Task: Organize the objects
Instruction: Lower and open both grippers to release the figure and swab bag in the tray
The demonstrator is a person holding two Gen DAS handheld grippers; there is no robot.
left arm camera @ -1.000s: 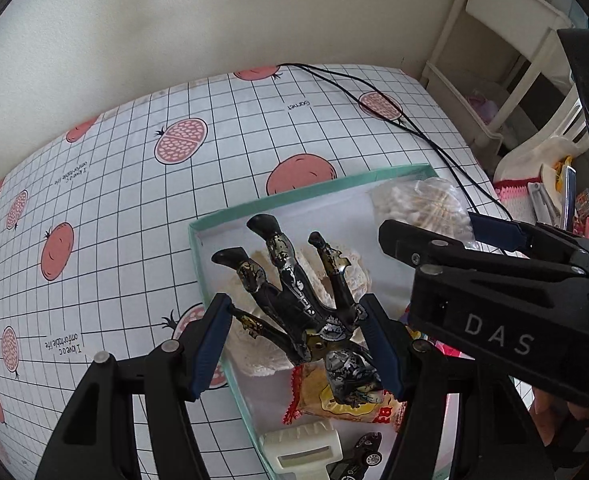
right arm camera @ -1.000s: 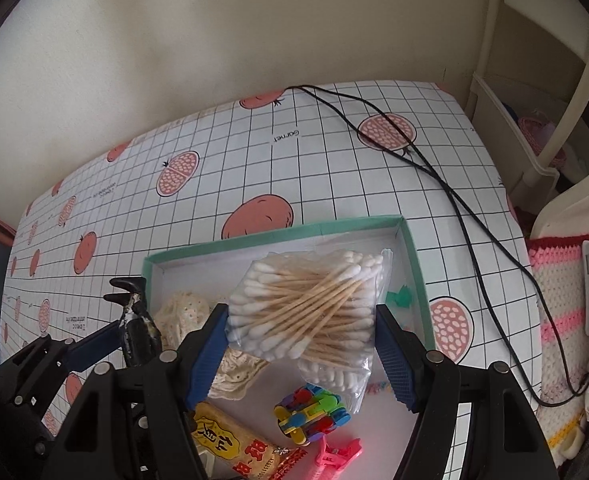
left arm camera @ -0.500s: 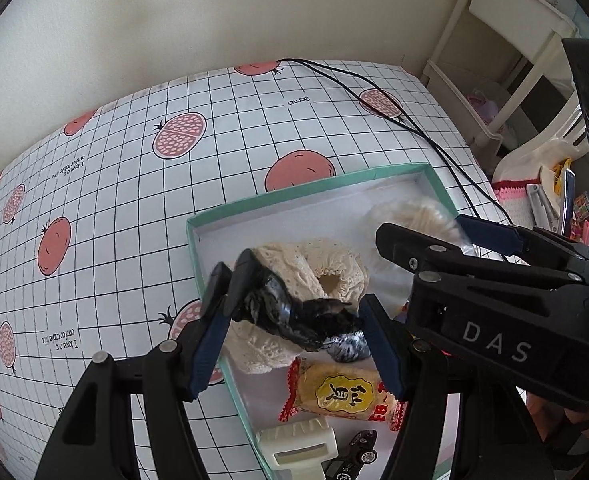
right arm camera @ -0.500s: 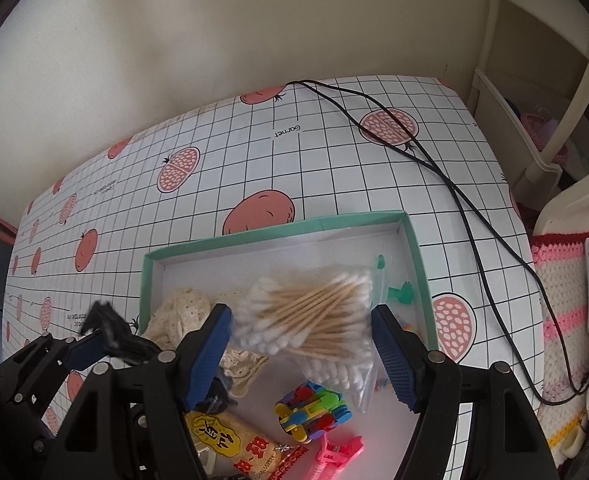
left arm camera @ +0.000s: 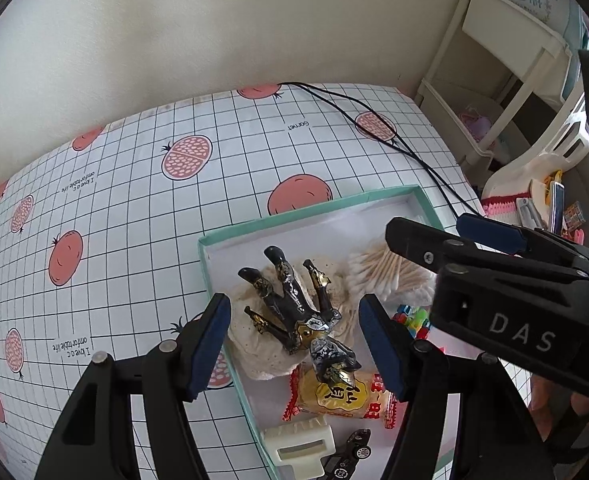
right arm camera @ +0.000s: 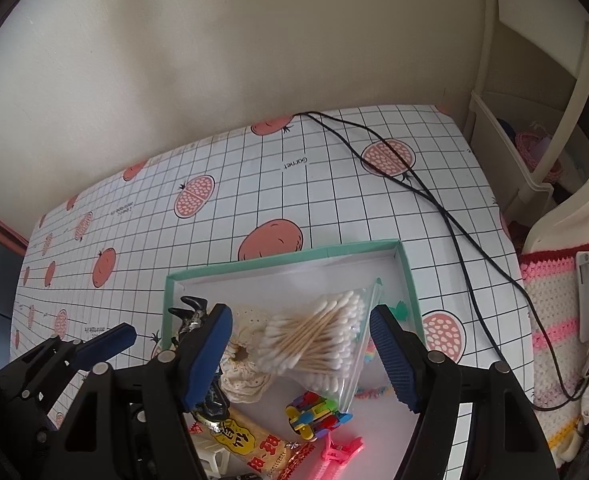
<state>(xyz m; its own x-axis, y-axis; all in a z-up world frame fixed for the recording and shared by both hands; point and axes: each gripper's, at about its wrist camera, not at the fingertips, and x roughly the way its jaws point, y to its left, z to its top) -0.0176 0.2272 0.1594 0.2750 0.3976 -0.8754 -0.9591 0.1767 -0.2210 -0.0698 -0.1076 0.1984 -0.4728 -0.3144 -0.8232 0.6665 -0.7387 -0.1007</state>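
A: Both grippers hung over the shallow teal-rimmed cardboard box (right arm camera: pixel 286 261) — left gripper (left arm camera: pixel 292 346) with fingers spread and gripping nothing, the black-and-gold plastic action figure (left arm camera: pixel 294 308) lying loose between them on the cream crocheted doily (left arm camera: pixel 254 344), its long axis pointing away.

B: And the right gripper (right arm camera: pixel 300 354) stood equally wide, nearer the clear zip bag of cotton swabs (right arm camera: pixel 322 338). One figure, one bag, one box.

A black-and-gold figurine (left arm camera: pixel 294 312) lies feet-up on a cream doily (left arm camera: pixel 254 344) in the teal-rimmed box (left arm camera: pixel 310 210); bagged cotton swabs (right arm camera: pixel 318 340) lie beside it.
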